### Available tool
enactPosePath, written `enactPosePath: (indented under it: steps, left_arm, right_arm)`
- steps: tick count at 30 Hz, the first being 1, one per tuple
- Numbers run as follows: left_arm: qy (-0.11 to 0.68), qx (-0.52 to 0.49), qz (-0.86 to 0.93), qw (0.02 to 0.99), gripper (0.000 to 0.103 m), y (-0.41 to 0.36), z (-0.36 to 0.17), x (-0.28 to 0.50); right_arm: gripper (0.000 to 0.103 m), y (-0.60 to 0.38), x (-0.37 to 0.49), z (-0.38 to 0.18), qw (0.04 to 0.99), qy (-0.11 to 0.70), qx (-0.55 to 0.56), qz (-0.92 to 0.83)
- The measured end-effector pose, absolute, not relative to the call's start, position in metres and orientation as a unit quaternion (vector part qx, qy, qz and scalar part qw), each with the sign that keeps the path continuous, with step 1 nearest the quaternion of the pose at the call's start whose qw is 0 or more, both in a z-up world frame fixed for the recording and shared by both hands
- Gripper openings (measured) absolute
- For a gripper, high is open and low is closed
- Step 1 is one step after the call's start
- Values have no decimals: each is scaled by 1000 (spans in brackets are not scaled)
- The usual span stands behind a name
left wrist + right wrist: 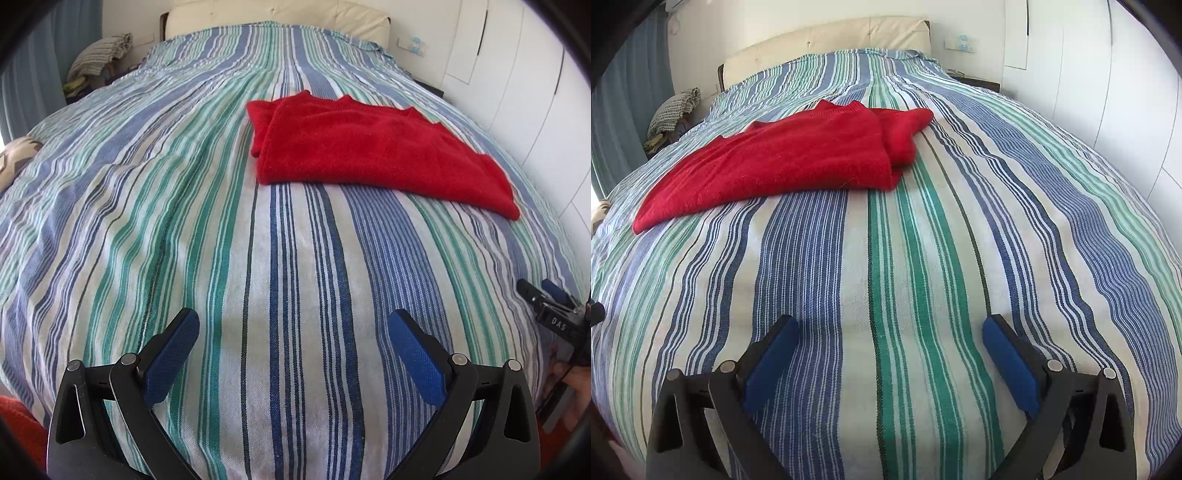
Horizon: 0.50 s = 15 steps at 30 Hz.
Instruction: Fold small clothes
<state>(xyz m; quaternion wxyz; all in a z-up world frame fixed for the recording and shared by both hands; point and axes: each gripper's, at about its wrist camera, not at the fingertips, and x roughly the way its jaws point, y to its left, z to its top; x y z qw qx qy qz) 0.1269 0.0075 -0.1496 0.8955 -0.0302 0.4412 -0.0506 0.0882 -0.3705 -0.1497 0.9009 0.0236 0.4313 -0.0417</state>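
Red sweater lies folded on the bed, mid-way up the striped bedspread, well apart from both grippers. Fabric is fuzzy knit, thick & soft-looking; folded into a rough slanted rectangle w/ layered edges. One end shows a bunched, rolled fold where an under-layer sticks out past the top layer; far edge has small peaks in the knit.

Bedspread is woven cotton-type cloth, lengthwise stripes in blue, green, white & thin black lines, a few shallow wrinkles on the left side in the left wrist view.

Left gripper hovers over the near part of the spread, jaws spread wide, nothing between them; blue textured pads on black plastic arms. Right gripper same: wide apart, empty, over bare stripes. Right gripper also shows at the right edge of the left view.

Beyond: cream padded headboard, white panelled wardrobe doors at right, grey-checked cloth pile beside the bed at left, blue-grey curtain.
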Motion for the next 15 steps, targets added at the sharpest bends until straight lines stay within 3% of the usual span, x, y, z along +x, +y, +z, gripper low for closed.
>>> enactPosePath:
  steps: [12, 15]
  left_arm:
    - [425, -25, -37, 904, 102, 18, -127, 126]
    - [407, -22, -34, 913, 102, 29, -116, 115]
  right_arm:
    - [100, -370, 89, -149, 900, 434, 23, -44]
    - [99, -369, 98, -140, 883, 469, 11, -33]
